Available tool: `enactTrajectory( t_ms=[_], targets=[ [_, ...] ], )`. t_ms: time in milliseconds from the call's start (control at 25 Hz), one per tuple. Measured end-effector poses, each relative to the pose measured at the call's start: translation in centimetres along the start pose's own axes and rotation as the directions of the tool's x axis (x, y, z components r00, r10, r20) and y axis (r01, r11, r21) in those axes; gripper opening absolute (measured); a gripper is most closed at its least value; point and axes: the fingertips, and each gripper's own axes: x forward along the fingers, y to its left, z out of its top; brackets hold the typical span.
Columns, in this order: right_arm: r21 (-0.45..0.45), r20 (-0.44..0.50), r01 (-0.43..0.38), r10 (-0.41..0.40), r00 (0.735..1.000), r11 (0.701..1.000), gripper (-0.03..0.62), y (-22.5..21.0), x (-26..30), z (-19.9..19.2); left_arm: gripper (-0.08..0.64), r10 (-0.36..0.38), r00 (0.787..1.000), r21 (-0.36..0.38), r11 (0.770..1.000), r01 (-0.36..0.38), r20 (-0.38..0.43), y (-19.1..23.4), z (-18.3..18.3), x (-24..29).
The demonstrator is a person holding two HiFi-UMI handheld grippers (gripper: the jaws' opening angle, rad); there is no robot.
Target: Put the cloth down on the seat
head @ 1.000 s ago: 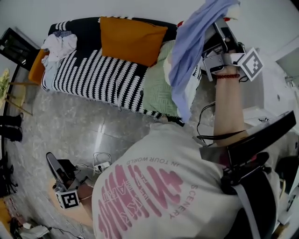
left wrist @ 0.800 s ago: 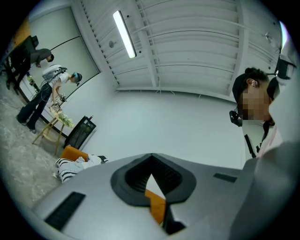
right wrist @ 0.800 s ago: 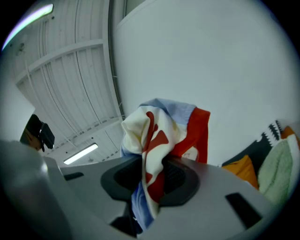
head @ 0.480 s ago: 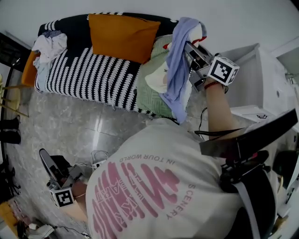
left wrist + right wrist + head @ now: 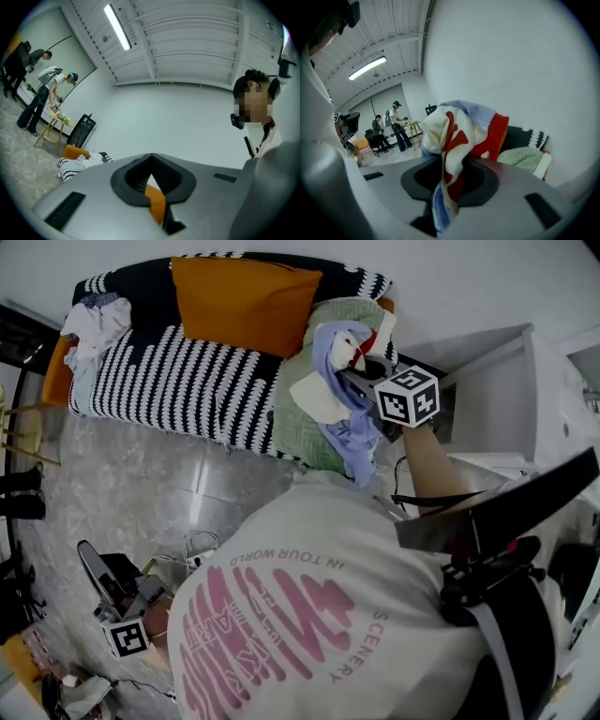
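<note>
The cloth (image 5: 339, 381), light blue with white and red parts, hangs from my right gripper (image 5: 356, 376), which is shut on it. It drapes down onto a green blanket (image 5: 298, 423) at the right end of the striped sofa seat (image 5: 187, 381). In the right gripper view the cloth (image 5: 454, 136) fills the space between the jaws and hides the fingertips. My left gripper (image 5: 89, 557) is low at the bottom left, over the floor and far from the sofa. Its jaws meet with nothing between them (image 5: 151, 177).
An orange cushion (image 5: 244, 301) leans on the sofa back. A pile of white clothes (image 5: 94, 324) lies at the sofa's left end. A white cabinet (image 5: 506, 390) stands right of the sofa. Cables and a power strip (image 5: 202, 563) lie on the floor. People stand far off (image 5: 396, 124).
My right gripper has come down from high above the sofa to its right end, bringing the cloth onto the green blanket. The left gripper has shifted only slightly.
</note>
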Motion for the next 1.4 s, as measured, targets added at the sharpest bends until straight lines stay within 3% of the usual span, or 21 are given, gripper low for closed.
enactTrajectory(
  t_ms=[80,200,400,600,880,1080,1400],
  targets=[
    [0.028,-0.053,-0.023,0.024,0.998,0.999,0.087,0.6,1.5,-2.3,0.009,0.004,1.0,0.0,1.0,-0.004,-0.004,-0.2,-0.3,0.4],
    [-0.013,-0.193,-0.016,0.013,0.981,1.0,0.087,0.6,3.2,-5.9,0.009,0.005,1.0,0.005,1.0,-0.005,-0.011,-0.6,-0.9,1.1],
    [-0.018,-0.375,-0.007,0.0,0.927,1.0,0.087,-0.9,4.1,-10.3,0.009,0.028,0.999,0.011,1.0,-0.028,-0.017,-1.5,-1.8,1.8],
    [-0.132,-0.501,-0.029,-0.042,0.864,0.991,0.087,-2.4,4.8,-13.0,0.009,0.028,0.999,0.016,0.999,-0.027,-0.02,-2.8,-2.9,3.4],
    [-0.168,-0.59,-0.07,-0.043,0.806,0.983,0.087,-3.8,4.8,-15.7,0.009,0.05,0.998,0.008,0.999,-0.049,-0.026,-4.1,-4.8,4.0],
    [-0.103,-0.585,-0.069,-0.005,0.811,0.992,0.087,-4.8,5.4,-17.1,0.009,0.078,0.996,-0.011,0.997,-0.079,-0.042,-4.4,-6.1,4.3],
    [-0.077,-0.62,-0.083,0.017,0.784,0.994,0.097,-5.8,5.5,-18.1,0.009,0.073,0.996,0.012,0.997,-0.073,-0.046,-6.2,-5.8,5.8]
  ],
)
